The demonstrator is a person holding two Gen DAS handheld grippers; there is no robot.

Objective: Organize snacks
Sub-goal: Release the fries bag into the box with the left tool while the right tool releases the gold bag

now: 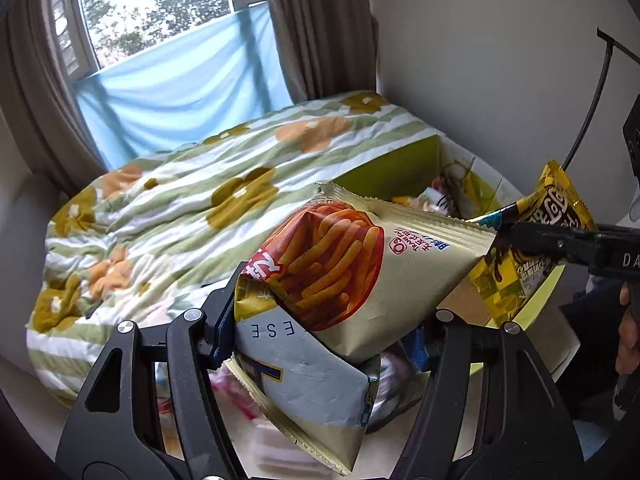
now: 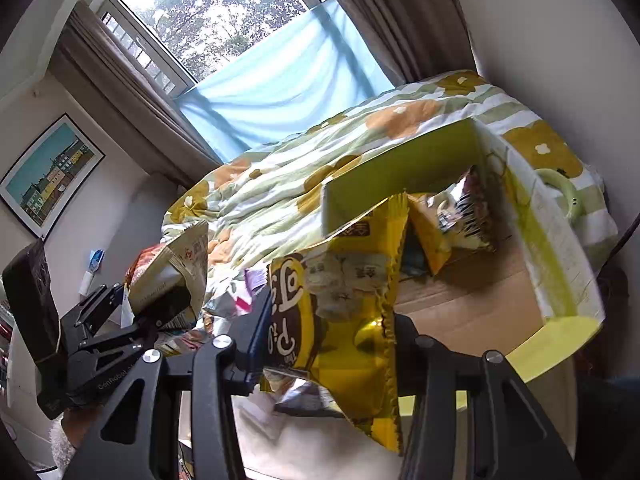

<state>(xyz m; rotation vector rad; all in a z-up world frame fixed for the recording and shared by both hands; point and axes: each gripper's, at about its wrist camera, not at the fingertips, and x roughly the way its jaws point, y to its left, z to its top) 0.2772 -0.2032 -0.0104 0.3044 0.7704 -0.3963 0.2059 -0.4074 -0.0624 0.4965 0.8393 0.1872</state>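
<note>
Clamped between the fingers of the left gripper (image 1: 332,320) is a cream snack bag (image 1: 360,272) printed with orange sticks, held up just in front of the cardboard box (image 1: 392,168). Beside it, the right gripper (image 2: 324,344) grips a yellow and brown snack bag (image 2: 344,300), lifted over the box's open near edge. Inside the box, toward its far corner, lie a few more packets (image 2: 460,216), though blur makes them hard to identify. Behind the box spreads a flowered quilt (image 1: 180,208).
</note>
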